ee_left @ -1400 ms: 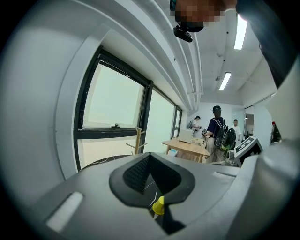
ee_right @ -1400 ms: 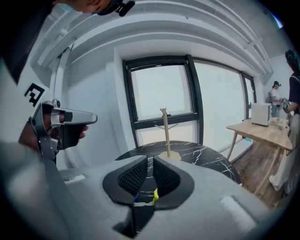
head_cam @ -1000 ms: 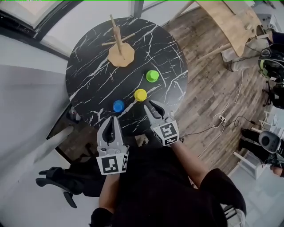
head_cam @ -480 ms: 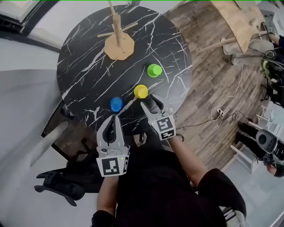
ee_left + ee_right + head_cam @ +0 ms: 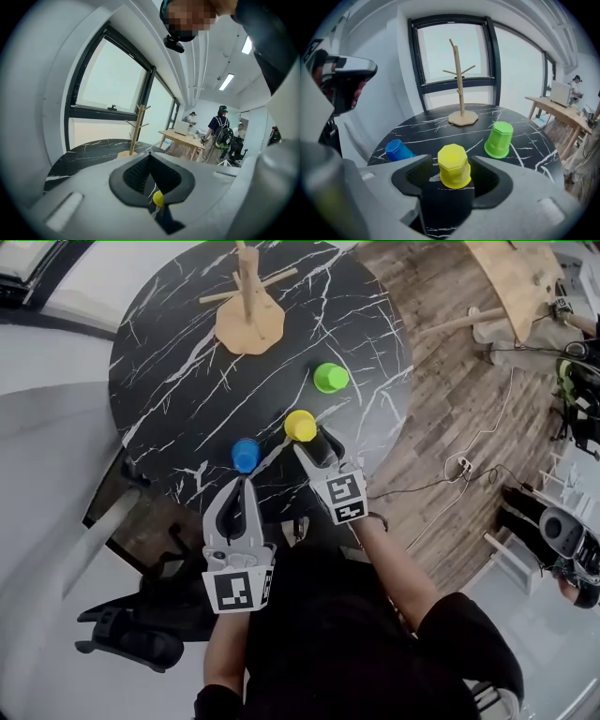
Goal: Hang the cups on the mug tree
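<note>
our right claw (image 5: 452, 157), its jaws just opened wide, brackets the upturned yellow cup (image 5: 453, 169), seemingly untouched; the head view hides that gap. left claw (image 5: 150, 156) is clenched, empty. mug tree (image 5: 461, 89) stands at twelve o'clock on the table (image 5: 431, 133).

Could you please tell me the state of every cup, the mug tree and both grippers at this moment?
Yellow plastic cup: upside down, between the right gripper's fingers, not gripped.
Green plastic cup: upside down, free.
Blue plastic cup: upside down, free.
Wooden mug tree: upright, pegs bare.
Left gripper: fingers shut, empty.
Right gripper: fingers open, just been opening.
</note>
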